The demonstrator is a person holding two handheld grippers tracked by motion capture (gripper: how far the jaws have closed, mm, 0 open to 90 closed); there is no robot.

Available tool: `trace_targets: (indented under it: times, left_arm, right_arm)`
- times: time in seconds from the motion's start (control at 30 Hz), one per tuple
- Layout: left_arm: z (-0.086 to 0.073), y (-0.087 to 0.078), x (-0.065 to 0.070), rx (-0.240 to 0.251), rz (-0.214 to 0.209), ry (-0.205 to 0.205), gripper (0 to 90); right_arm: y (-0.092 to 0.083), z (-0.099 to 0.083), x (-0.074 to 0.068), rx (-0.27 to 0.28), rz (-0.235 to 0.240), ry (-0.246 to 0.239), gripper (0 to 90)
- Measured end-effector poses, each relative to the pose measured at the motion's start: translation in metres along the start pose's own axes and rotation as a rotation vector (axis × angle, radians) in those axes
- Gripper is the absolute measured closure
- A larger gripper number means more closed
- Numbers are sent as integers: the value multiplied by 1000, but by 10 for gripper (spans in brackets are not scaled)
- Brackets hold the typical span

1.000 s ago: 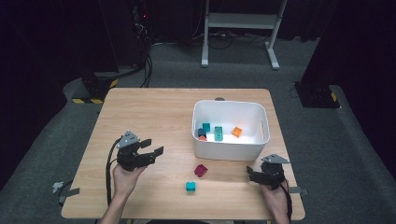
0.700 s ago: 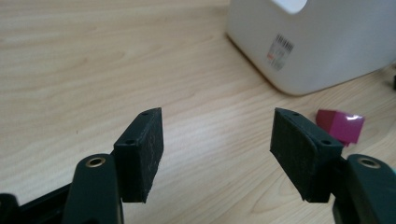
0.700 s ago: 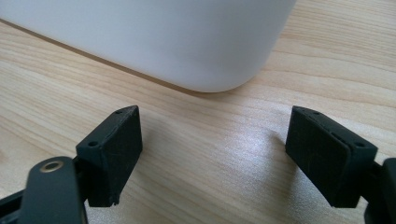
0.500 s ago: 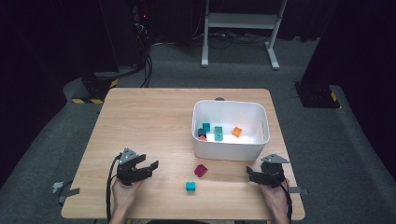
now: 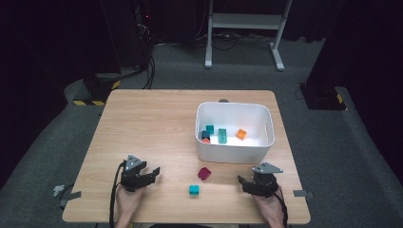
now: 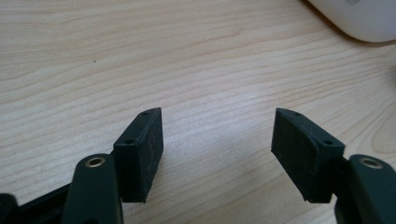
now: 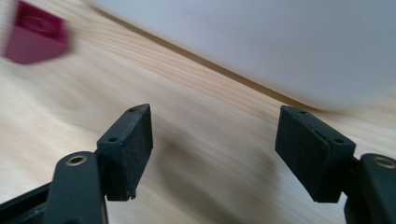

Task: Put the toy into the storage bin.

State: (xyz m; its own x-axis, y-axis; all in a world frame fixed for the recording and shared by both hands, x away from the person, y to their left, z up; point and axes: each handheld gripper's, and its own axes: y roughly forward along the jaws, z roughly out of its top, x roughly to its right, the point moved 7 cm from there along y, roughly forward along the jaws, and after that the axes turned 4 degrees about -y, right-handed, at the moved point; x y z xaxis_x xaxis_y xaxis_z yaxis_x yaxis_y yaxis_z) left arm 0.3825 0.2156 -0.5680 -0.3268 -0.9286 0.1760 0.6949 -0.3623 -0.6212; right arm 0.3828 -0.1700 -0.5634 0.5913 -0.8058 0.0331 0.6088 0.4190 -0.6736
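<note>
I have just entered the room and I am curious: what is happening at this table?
A person holds two grippers low over the wooden table, sorting small blocks into a white bin. Several blocks already lie inside. A magenta block and a teal block wait outside. The left gripper and right gripper hold nothing; the right's jaws have just been closing.

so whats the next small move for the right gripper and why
Probably slide the right gripper toward the magenta block and bring its open fingers around it. That block and the teal block lie loose on the table, other blocks already sit in the white bin, and nothing is between the fingers.
</note>
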Motion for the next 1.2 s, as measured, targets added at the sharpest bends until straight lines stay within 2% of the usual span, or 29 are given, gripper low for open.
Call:
trace_targets:
  times: [0.1,0.3,0.5,0.6,0.7,0.87,1.03,1.2]
  left_arm:
    - [-2,2,-1,-12,10,4,341]
    - [-2,3,0,-14,27,4,338]
    - [-3,5,2,-27,78,48,324]
    - [-3,6,4,-34,96,76,312]
    - [-3,6,4,-35,95,75,305]
    - [-3,7,4,-36,94,77,297]
    - [-3,7,5,-37,92,74,291]
    - [-4,6,5,-38,93,77,286]
  right_arm:
    - [3,8,-17,17,56,-25,285]
    - [8,20,-39,41,140,-59,294]
    - [18,27,-58,37,204,-88,298]
    - [21,33,-66,40,225,-107,300]
    - [25,39,-73,47,238,-123,303]
    - [32,49,-82,61,247,-115,304]
    - [41,55,-92,44,264,-139,305]
    - [48,58,-98,31,278,-143,306]
